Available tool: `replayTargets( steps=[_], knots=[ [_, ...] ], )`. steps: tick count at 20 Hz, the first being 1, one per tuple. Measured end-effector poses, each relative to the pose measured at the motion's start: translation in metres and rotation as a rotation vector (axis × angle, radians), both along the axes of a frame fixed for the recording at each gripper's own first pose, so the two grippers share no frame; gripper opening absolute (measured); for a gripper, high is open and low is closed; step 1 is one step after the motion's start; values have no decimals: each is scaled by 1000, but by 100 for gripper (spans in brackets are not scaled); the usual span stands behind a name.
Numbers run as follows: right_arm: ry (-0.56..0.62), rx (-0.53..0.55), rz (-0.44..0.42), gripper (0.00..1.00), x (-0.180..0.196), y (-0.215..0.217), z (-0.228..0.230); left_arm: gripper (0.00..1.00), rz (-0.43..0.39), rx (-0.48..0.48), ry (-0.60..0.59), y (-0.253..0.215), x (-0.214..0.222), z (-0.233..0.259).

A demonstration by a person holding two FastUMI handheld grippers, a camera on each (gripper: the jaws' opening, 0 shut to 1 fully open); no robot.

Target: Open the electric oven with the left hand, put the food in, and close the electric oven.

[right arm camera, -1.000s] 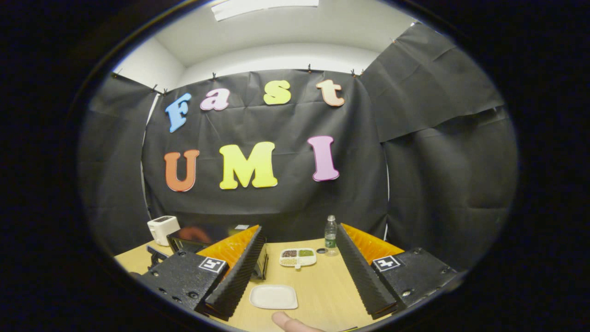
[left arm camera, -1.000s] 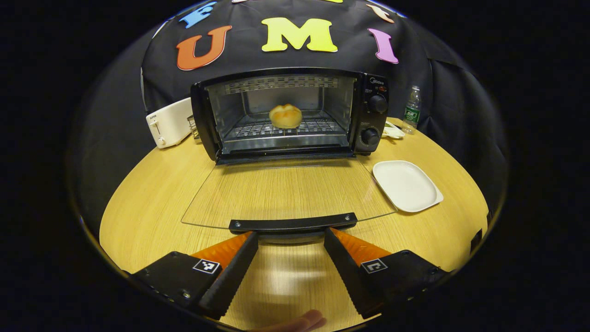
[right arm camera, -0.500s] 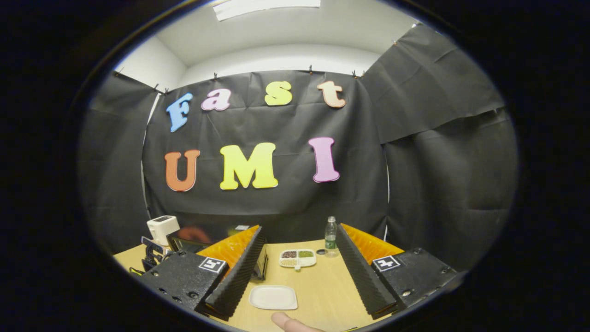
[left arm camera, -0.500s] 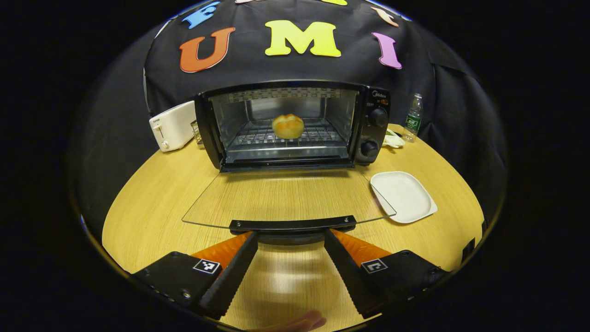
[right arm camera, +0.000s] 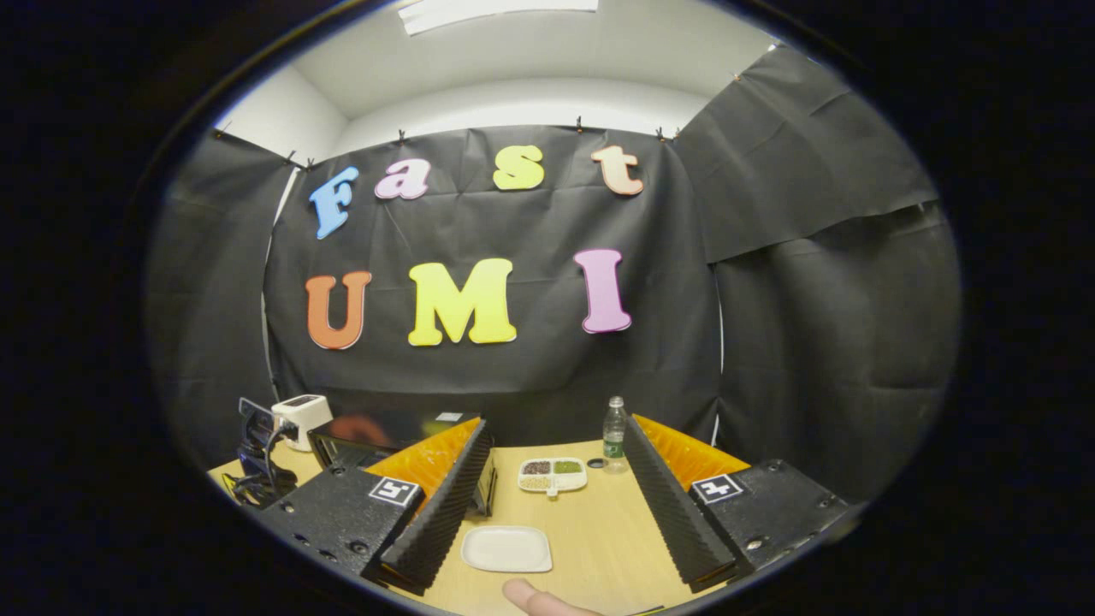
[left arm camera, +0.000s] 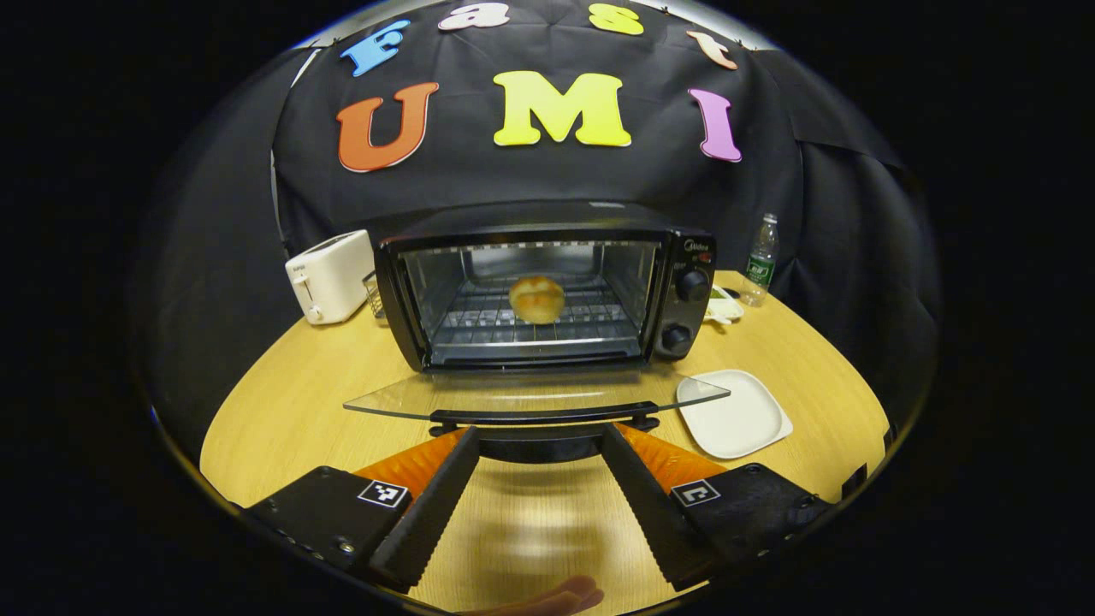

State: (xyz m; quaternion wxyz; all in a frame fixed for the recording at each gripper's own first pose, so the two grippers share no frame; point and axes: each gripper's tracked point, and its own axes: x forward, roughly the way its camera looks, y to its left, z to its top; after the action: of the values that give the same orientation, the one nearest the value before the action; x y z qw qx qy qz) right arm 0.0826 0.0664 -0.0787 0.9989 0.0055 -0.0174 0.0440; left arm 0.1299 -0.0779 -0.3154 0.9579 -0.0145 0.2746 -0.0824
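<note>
Left gripper view: my left tongs (left arm camera: 537, 449) sit spread wide under the black handle (left arm camera: 543, 418) of the glass oven door (left arm camera: 535, 395), with neither finger pressing it. The bun (left arm camera: 536, 299) rests on the rack inside the oven (left arm camera: 547, 287) on the desk (left arm camera: 282, 411), so I judge closing is the step in hand. Next I must keep lifting the handle up toward the oven front. Compared with 1 second ago, the door has risen from flat to near edge-on. Right gripper view: my right tongs (right arm camera: 556, 492) hang spread and empty above the white plate (right arm camera: 506, 549).
</note>
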Motion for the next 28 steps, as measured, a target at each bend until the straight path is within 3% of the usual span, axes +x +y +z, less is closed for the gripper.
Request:
replayTargets(
  steps=[1,3,4,6,7,8,14,21,22,24,25,27,28],
  knots=[
    [1,0,-1,100,0,0,-1,96,1,-6,-3,1,3,3],
    [4,0,-3,100,-1,-2,-2,96,4,-15,-35,2,11,15],
    [7,-1,-5,94,-1,-3,-3,96,6,-22,-63,3,19,23],
    [10,-1,-7,94,-3,-4,-5,97,9,-37,-71,3,34,26],
    [10,-1,-11,100,-5,-5,-5,98,10,-38,-77,4,40,30],
    [13,-3,-13,94,-6,-6,-5,97,6,-44,-74,3,48,33],
    [15,-25,-27,94,-17,-12,-7,98,39,-46,-81,13,76,39],
    [0,-6,-36,94,-36,-19,1,96,37,-30,-182,18,39,78],
    [1,-3,-34,100,-39,-18,3,96,38,-29,-209,19,31,89],
    [-5,2,-27,100,-47,-17,5,96,45,-17,-263,25,14,116],
    [-11,3,-24,94,-52,-17,8,96,48,-11,-284,29,6,128],
    [-20,13,-19,100,-61,-16,13,96,64,-3,-319,36,-14,153],
    [-21,14,-12,94,-67,-15,15,96,79,-6,-344,41,-23,167]
  ],
)
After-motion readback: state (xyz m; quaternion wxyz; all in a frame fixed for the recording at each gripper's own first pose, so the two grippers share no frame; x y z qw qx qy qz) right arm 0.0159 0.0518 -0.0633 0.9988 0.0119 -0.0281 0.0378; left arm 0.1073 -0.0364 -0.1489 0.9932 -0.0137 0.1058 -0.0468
